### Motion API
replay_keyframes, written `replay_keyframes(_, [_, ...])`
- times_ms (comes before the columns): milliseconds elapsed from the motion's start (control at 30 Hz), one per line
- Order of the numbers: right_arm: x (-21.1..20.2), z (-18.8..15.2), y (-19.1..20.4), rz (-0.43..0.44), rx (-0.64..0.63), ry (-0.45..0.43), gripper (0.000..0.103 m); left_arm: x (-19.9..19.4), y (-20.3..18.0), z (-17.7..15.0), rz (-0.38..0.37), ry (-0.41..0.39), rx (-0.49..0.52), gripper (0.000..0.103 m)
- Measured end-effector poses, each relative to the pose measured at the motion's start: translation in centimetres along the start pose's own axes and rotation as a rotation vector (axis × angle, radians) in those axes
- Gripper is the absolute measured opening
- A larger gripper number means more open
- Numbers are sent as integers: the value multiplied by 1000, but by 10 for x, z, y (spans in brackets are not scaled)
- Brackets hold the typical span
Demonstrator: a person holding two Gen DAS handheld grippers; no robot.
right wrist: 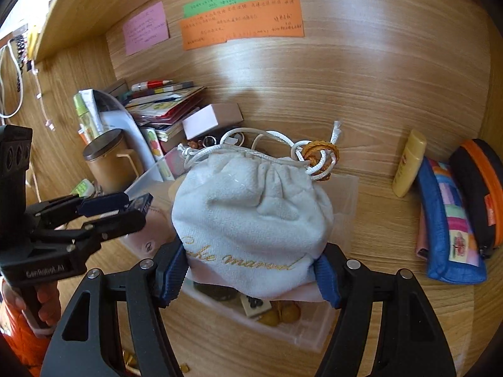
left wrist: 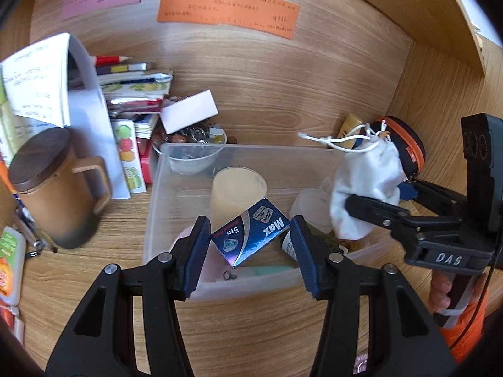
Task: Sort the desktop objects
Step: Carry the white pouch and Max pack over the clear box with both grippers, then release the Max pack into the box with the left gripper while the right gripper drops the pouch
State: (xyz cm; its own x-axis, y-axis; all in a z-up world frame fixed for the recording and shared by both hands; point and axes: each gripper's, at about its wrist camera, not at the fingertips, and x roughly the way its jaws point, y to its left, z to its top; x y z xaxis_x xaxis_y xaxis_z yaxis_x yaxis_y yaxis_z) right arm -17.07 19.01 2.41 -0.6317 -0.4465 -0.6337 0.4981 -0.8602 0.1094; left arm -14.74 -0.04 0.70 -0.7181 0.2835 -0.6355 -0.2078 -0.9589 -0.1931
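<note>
My left gripper (left wrist: 250, 246) is shut on a small blue "Max" box (left wrist: 250, 235) and holds it over the clear plastic bin (left wrist: 157, 194). My right gripper (right wrist: 251, 278) is shut on a white drawstring pouch (right wrist: 251, 216) with gold lettering, held above the bin's right side (right wrist: 349, 188). The pouch also shows in the left wrist view (left wrist: 364, 185), clamped in the right gripper (left wrist: 377, 198). The left gripper shows in the right wrist view (right wrist: 125, 209) with the blue box (right wrist: 144, 202). A beige cup (left wrist: 237, 191) and small items lie in the bin.
A brown lidded mug (left wrist: 53, 188) stands left of the bin. Books and papers (left wrist: 132, 94) are stacked behind it, beside a bowl of trinkets (left wrist: 191, 150). A yellow tube (right wrist: 408, 163), a blue pencil case (right wrist: 446, 220) and a black-orange case (right wrist: 481, 188) lie right.
</note>
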Motion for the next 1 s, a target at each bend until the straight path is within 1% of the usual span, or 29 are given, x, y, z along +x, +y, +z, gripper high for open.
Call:
replay_keyframes(200, [9, -3, -5, -16, -11, 16, 66, 22, -7, 1, -21, 46, 22, 52])
replay_keyframes(300, [13, -5, -9, -8, -1, 32, 66, 30, -9, 1, -19, 63, 33, 52])
replay_keyframes(433, [22, -9, -8, -21, -3, 68, 66, 35, -10, -1, -25, 78, 41, 52])
replay_keyframes(567, [23, -10, -7, -33, -9, 72, 67, 39, -9, -1, -37, 91, 37, 52])
replay_keyframes(633, [24, -11, -6, -36, -13, 72, 68, 39, -9, -2, -34, 91, 40, 52])
replay_keyframes(867, [30, -13, 1, -93, -54, 79, 71, 39, -11, -2, -16, 87, 51, 52])
replay_keyframes(1000, [29, -13, 0, -85, -50, 82, 73, 38, -10, -2, -13, 86, 46, 52])
